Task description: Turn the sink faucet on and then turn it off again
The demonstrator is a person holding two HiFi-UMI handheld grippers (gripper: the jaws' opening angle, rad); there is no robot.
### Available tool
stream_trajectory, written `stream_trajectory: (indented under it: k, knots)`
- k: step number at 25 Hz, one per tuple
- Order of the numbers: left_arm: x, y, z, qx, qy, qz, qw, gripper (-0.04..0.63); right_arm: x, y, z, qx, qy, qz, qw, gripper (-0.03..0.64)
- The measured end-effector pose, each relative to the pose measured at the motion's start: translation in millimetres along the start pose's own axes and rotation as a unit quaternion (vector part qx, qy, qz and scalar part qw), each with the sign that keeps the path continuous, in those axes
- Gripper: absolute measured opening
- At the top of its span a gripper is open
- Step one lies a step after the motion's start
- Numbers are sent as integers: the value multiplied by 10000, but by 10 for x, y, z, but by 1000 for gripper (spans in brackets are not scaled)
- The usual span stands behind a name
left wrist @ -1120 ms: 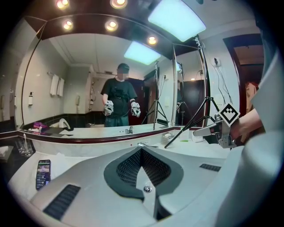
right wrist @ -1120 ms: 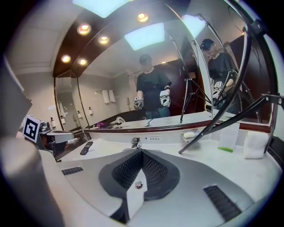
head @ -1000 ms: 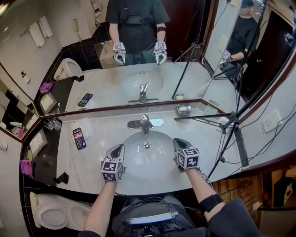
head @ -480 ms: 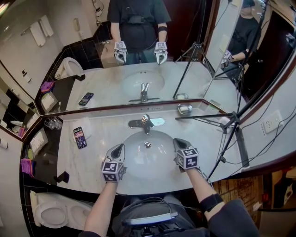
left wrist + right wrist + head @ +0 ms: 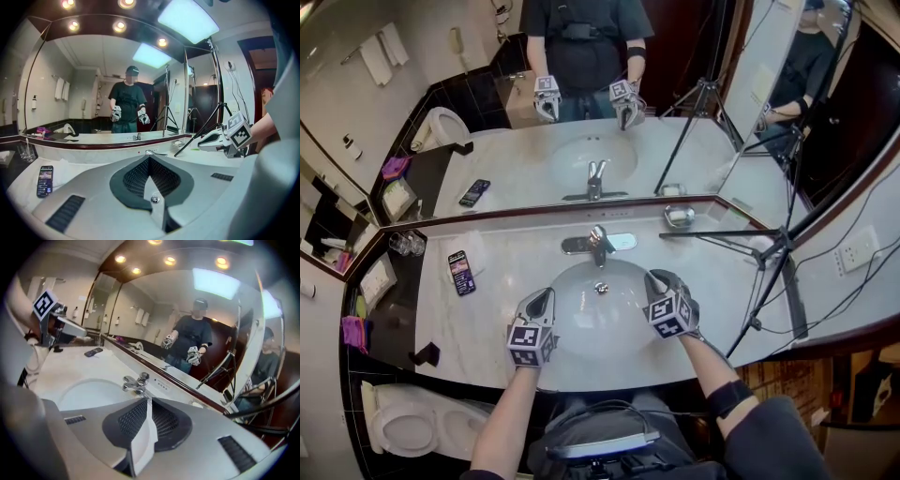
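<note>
Faucet [image 5: 598, 242] sat at the back rim of the sink [image 5: 600, 328], mid-desk [image 5: 506, 272]. I saw no water running and nothing touched the lever, so I judged both the on and off steps were left. My right tongs [image 5: 657, 279] hung over the sink's right side, jaws just cracking open with nothing between them. My left tongs [image 5: 540, 298] were closed and empty over the left side.

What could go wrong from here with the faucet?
1. The right gripper has just been opening, nothing between its jaws, yet the gap looks too narrow for the faucet handle: it may slip off.
2. The tripod leg crosses the counter beside the soap dish; a right-side reach might snag it.
</note>
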State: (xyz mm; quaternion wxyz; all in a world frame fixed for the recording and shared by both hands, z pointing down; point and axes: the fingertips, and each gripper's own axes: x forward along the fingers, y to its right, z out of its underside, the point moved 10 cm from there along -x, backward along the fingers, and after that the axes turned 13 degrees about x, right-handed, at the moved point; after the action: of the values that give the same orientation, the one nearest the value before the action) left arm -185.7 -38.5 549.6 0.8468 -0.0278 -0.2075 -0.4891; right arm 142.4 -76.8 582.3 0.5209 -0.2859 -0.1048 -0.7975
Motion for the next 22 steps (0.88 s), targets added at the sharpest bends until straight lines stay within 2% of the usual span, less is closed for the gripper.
stream_trajectory:
  k: [2, 6, 8, 13, 16, 22]
  knots:
    - [28, 3, -13, 5, -3, 29, 10000, 0, 109, -51, -38, -794, -94, 13, 9968, 77]
    - [100, -13, 1, 19, -47, 38, 10000, 0, 330, -144, -87, -2046, -181, -57, 9787, 115]
    - [142, -30, 22, 11, -71, 24, 10000, 0, 465, -184, -92, -2560, -239, -127, 9663, 158]
    - [248, -30, 57, -31, -125, 49, 9999, 0, 786, -281, -94, -3732, -317, -232, 9269, 199]
    - [300, -49, 43, -21, -148, 46, 9999, 0, 1023, -315, -77, -4202, -469, -280, 9058, 202]
    - [374, -95, 13, 35, -155, 37, 9999, 0, 1402, -317, -145, -4505, -697, -321, 8895, 215]
